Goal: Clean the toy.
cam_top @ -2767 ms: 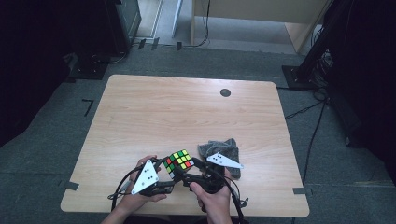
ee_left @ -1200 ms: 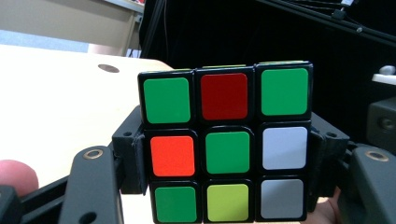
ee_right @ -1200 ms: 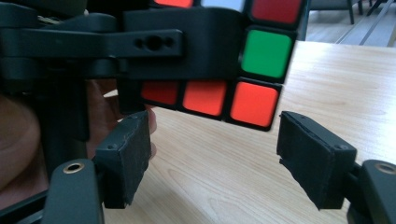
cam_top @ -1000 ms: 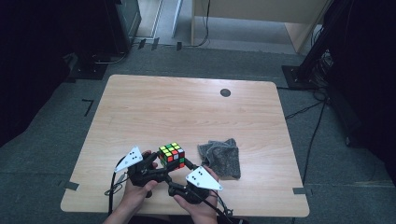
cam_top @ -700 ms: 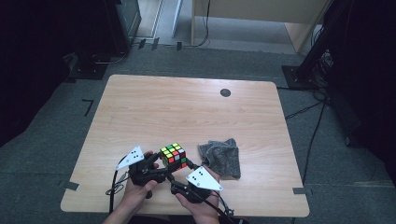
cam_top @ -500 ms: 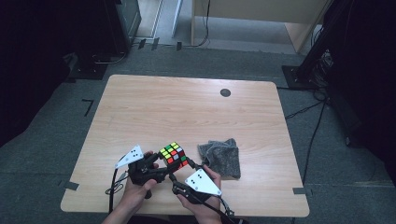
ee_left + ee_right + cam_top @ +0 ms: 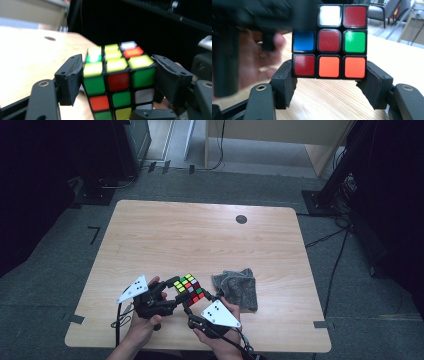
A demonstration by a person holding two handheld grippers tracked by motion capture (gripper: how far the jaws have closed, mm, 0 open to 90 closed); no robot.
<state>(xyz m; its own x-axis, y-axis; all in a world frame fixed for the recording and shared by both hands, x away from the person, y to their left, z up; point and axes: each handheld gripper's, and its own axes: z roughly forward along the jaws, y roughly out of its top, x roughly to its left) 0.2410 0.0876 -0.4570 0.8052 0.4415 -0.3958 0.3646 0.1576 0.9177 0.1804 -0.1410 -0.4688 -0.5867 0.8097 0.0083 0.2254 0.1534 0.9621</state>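
In the high view, the cube (image 7: 188,289) is sitting above the near edge of the table (image 7: 200,235), just left of the grey cloth (image 7: 237,287). The left gripper (image 7: 167,290) is reaching it from the left and the right gripper (image 7: 192,305) from below, both hands meeting at the cube.

In the left gripper view, the cube (image 7: 117,80) is standing between the two black jaws, which have just been opening; the left pad is lying against its side, the right one looking close beside it, and I cannot tell whether it is still pressing.

In the right gripper view, the cube (image 7: 329,41) is resting with its bottom row between the jaws, which have just been closing and are clamping its lower corners, while the left gripper (image 7: 269,22) is blurring across the cube's upper left
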